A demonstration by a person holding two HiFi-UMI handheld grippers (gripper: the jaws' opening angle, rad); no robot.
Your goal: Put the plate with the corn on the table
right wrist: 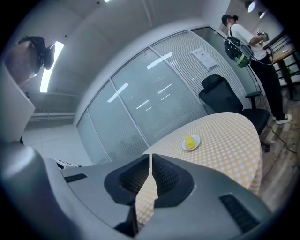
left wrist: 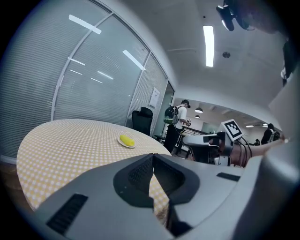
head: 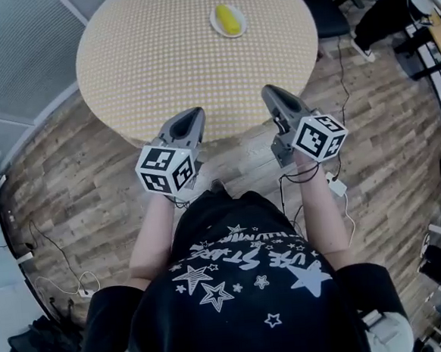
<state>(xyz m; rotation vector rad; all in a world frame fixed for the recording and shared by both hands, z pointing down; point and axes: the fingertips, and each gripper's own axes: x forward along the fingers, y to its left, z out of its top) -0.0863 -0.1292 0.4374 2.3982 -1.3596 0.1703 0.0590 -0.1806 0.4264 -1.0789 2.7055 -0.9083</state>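
A small white plate [head: 228,21] with a yellow corn cob [head: 228,18] on it rests on the round table [head: 159,70] with a yellow checked cloth, at its far side. The plate [left wrist: 126,142] shows small in the left gripper view and the plate [right wrist: 191,142] also in the right gripper view. My left gripper [head: 196,114] hovers at the table's near edge, shut and empty. My right gripper [head: 268,91] is held level with it, further right, also shut with nothing in it. Both are well short of the plate.
A black office chair [head: 321,8] stands at the table's far right. Cables [head: 60,260] trail over the wooden floor. A glass partition wall [head: 13,51] runs along the left. A person with a backpack [left wrist: 177,119] stands beyond the table near desks.
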